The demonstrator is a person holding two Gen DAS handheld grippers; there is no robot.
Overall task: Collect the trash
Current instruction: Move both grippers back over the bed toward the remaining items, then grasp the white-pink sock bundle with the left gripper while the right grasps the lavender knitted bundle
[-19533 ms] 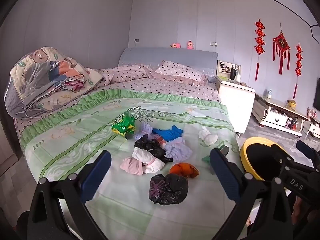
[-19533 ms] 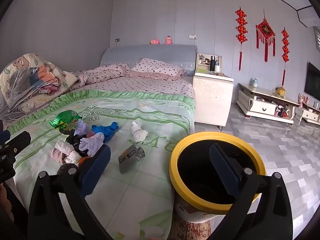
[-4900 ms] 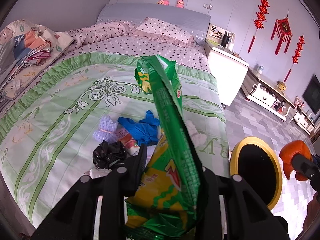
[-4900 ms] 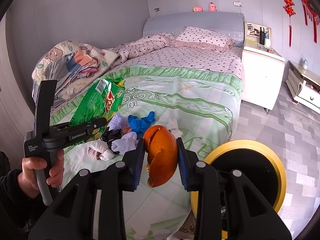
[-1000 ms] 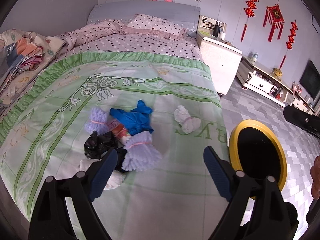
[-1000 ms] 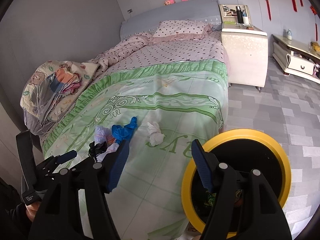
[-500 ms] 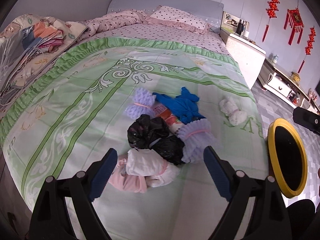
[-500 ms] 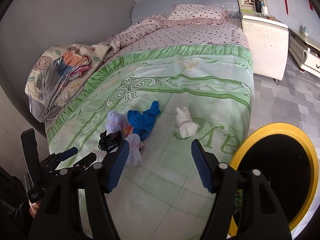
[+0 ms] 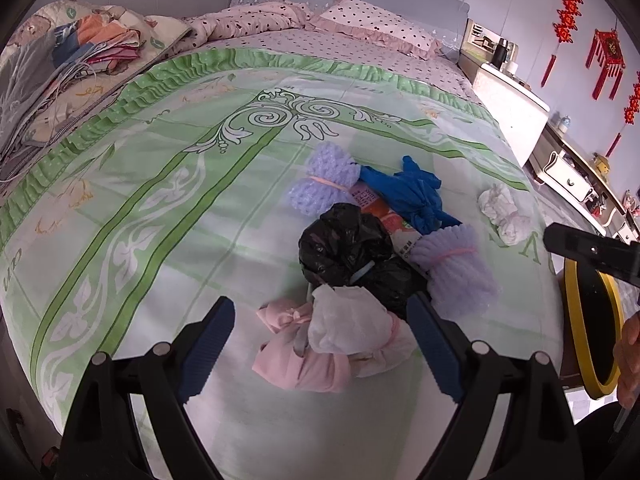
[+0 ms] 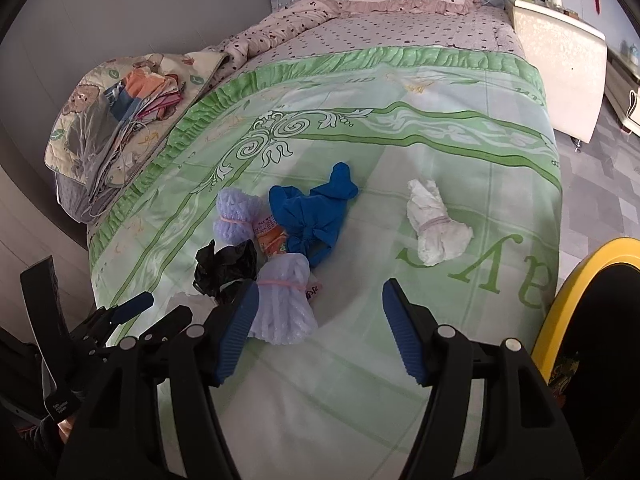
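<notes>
A pile of trash lies on the green bedspread (image 9: 160, 208): a black bag (image 9: 344, 248), a blue glove bundle (image 9: 416, 196), two lilac foam nets (image 9: 320, 184) (image 9: 452, 264), an orange wrapper (image 9: 388, 216) and a pink-and-white bundle (image 9: 320, 344). My left gripper (image 9: 320, 304) hangs open just over the pink-and-white bundle, one finger on each side of it. My right gripper (image 10: 320, 285) is open and empty above the bedspread, its left finger beside a lilac foam net (image 10: 280, 304). A white tissue bundle (image 10: 436, 228) lies apart to the right. The yellow-rimmed bin (image 10: 560, 300) stands at the bed's right edge.
Folded quilts and clothes (image 9: 72, 60) are stacked at the bed's left side, with pink dotted pillows (image 9: 372, 20) at the head. A white nightstand (image 10: 560, 80) stands beside the bed on the right. A hand (image 9: 628, 352) shows near the bin.
Both grippers have swung away from the bin and come down closer to the pile on the bed. The pink-and-white bundle now sits between my left fingers. Both stay open.
</notes>
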